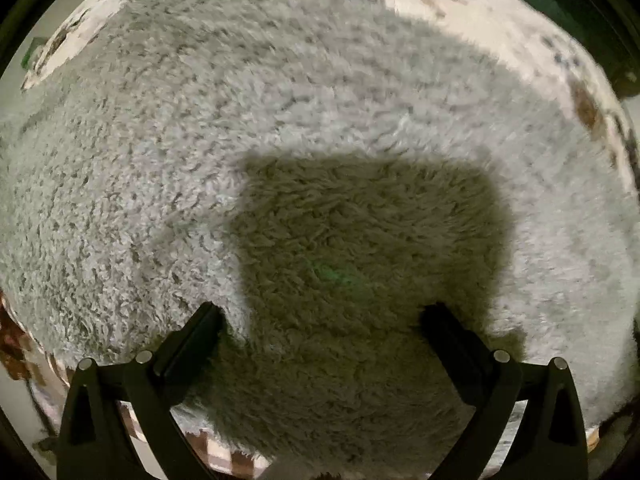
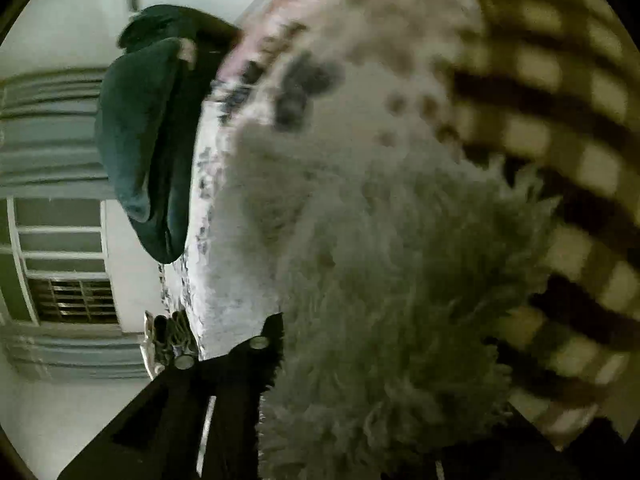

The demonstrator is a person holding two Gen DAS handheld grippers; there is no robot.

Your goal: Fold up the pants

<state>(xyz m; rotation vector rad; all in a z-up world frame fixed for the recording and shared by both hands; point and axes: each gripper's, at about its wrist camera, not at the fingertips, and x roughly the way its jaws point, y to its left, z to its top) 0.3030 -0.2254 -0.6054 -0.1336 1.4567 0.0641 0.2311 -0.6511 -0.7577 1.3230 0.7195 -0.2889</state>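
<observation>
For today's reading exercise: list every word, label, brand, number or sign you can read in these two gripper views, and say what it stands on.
None can be read.
Fluffy grey pants: no tag or print showing.
Patterned bedsheet: blotchy motifs only, no letters.
Checked cloth: plain squares, blurred.
Dark green garment: no label visible.
Small green patch: too blurred to read.

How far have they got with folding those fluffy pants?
Hard to say how much is done: both views are too close to show a fold. The fluffy grey pants lie spread over the patterned bedspread. In hand: the left gripper hovers open just above them, while the right gripper has fleece bunched against its fingers; its grip is hidden. Folding them and smoothing the pile flat seem left.
</observation>
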